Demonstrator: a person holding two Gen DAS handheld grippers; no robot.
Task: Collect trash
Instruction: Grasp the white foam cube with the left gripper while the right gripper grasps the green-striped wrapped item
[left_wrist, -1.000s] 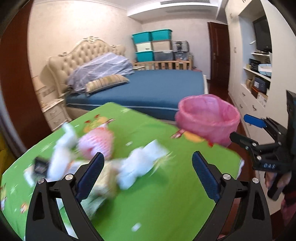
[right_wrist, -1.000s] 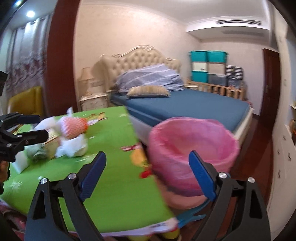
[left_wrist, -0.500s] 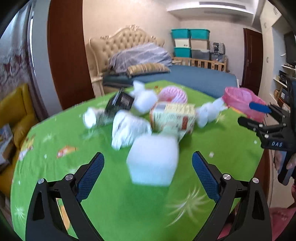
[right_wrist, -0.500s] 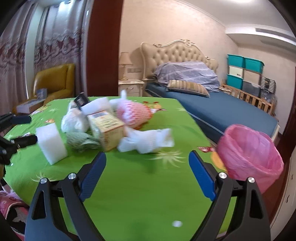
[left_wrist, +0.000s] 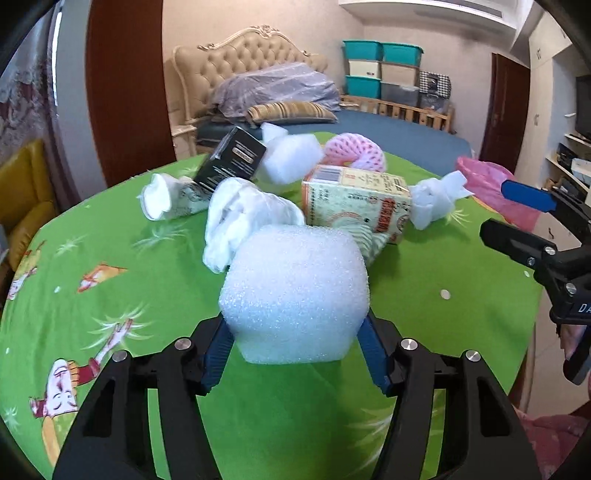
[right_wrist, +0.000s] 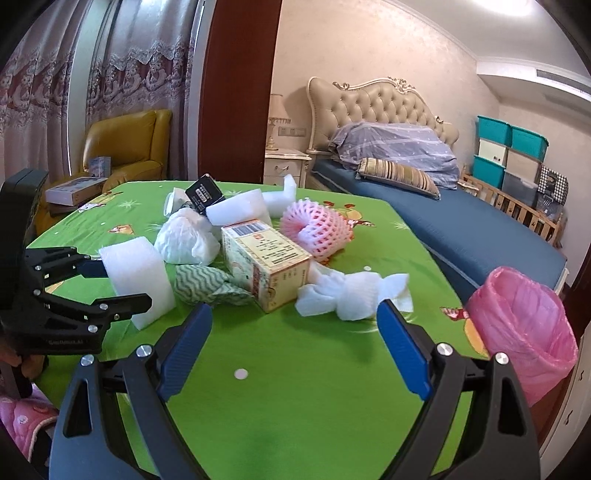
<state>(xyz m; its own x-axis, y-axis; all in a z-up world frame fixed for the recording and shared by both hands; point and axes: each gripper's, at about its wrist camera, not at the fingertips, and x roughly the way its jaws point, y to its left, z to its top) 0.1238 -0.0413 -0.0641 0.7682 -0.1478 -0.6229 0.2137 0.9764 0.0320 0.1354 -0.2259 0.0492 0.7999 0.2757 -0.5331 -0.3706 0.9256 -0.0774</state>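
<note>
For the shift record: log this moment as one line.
phase: grasping | left tool: just closed onto white foam block | right tool: open, empty, above green tablecloth | pink bin bag: at table edge

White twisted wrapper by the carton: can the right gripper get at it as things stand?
Probably yes. The white twisted wrapper lies on bare green cloth just ahead of the open right gripper, with nothing between them; the carton sits to one side.

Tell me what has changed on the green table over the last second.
The left gripper swung from the pink-lined bin to the trash pile; its jaws have just been closing around the white foam block. The right gripper swung there too, still open. The trash lies unmoved.
</note>
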